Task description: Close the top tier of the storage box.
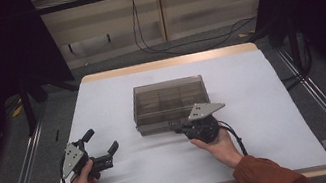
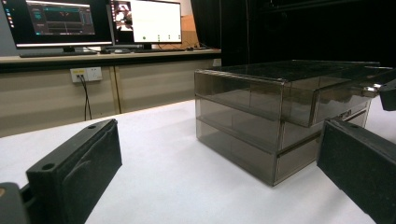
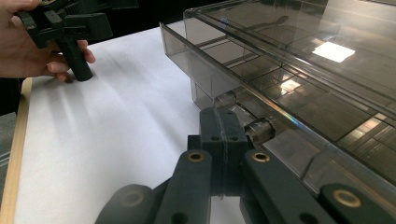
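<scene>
Right gripper (image 3: 224, 140), jaws pressed together at the front edge of the smoky drawer box (image 1: 170, 103), apparently pinching a small drawer handle (image 3: 245, 123), though the grip point is partly hidden. The box sits mid-table on the white sheet (image 1: 255, 105); one drawer looks slightly drawn out. Left gripper (image 1: 105, 147), jaws spread wide and empty, rests well apart.

No lettering is reading clearly; faint marks on the drawer box (image 2: 343, 114) front are staying illegible.
</scene>
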### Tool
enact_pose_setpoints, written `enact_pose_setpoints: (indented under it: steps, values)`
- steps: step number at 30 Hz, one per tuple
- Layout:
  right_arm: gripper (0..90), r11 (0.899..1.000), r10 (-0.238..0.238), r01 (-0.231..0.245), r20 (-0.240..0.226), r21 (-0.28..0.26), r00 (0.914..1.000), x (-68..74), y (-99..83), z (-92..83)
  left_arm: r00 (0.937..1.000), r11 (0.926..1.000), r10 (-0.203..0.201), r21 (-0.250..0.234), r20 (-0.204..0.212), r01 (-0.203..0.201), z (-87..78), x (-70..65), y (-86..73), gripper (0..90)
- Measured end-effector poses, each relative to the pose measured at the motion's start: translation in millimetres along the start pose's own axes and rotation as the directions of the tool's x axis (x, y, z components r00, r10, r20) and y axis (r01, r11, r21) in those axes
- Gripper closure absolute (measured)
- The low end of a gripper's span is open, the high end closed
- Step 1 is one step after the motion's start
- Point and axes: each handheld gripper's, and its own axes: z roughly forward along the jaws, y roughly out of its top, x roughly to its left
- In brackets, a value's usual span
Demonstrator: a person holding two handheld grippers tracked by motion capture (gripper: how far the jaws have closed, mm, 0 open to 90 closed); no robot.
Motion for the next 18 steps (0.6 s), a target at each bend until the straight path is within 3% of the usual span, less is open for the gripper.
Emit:
enact_pose_setpoints:
  steps: [1,18]
  values:
    - [90.0,1.000,0.002,-0.002,0.003,-0.003,1.0000,-0.5,0.4,0.7,0.9999,0.9999,0.014,0.005,-0.001,-0.014,-0.3,0.9,0.2,0.0]
    - [90.0,1.000,0.003,-0.003,0.020,-0.007,0.9998,-4.3,0.6,3.5,1.0000,1.0000,-0.001,0.000,0.000,0.001,0.0,-0.1,0.0,0.0]
